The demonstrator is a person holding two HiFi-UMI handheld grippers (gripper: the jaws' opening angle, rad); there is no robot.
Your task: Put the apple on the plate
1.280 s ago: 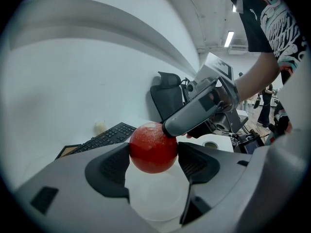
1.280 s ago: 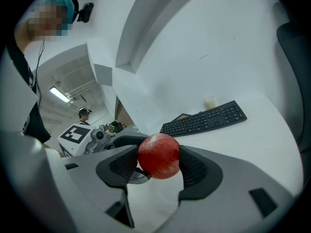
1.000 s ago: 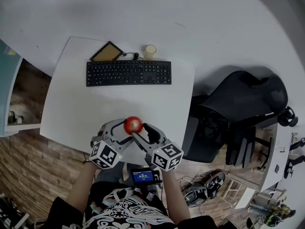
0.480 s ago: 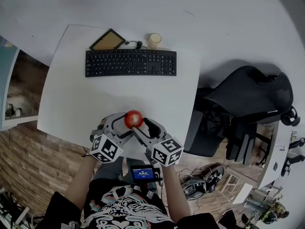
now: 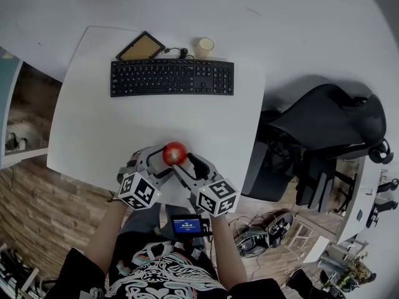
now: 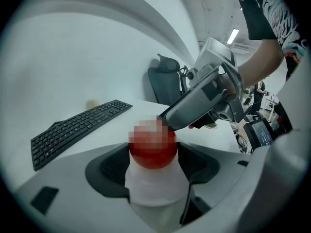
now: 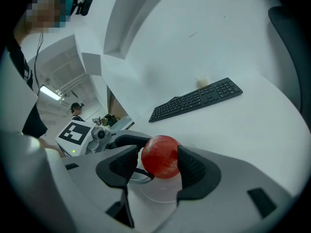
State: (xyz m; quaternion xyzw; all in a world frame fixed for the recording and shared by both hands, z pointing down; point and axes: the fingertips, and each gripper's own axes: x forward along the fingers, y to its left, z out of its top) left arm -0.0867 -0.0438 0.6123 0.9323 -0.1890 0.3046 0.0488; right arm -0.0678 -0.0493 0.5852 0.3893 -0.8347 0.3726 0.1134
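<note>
A red apple (image 5: 175, 153) hovers at the near edge of the white table (image 5: 93, 123), between my two grippers. My right gripper (image 5: 186, 166) comes in from the right and is shut on the apple (image 7: 162, 156), its dark pads on both sides. Straight under the apple lies a small white plate (image 7: 158, 193). In the left gripper view this plate (image 6: 155, 188) fills the gap between my left gripper's (image 6: 152, 178) jaws, which look shut on it. The apple (image 6: 152, 147) sits at the plate's top; I cannot tell whether they touch.
A black keyboard (image 5: 172, 77) lies at the table's far side, with a brown framed board (image 5: 141, 47) and a pale cup (image 5: 204, 45) behind it. A black office chair (image 5: 318, 129) stands right of the table. A small lit screen (image 5: 187, 227) hangs at the person's chest.
The head camera has shifted a little, so the table sits higher in view. Both grippers and the apple stay together at the near edge, hardly moved.
</note>
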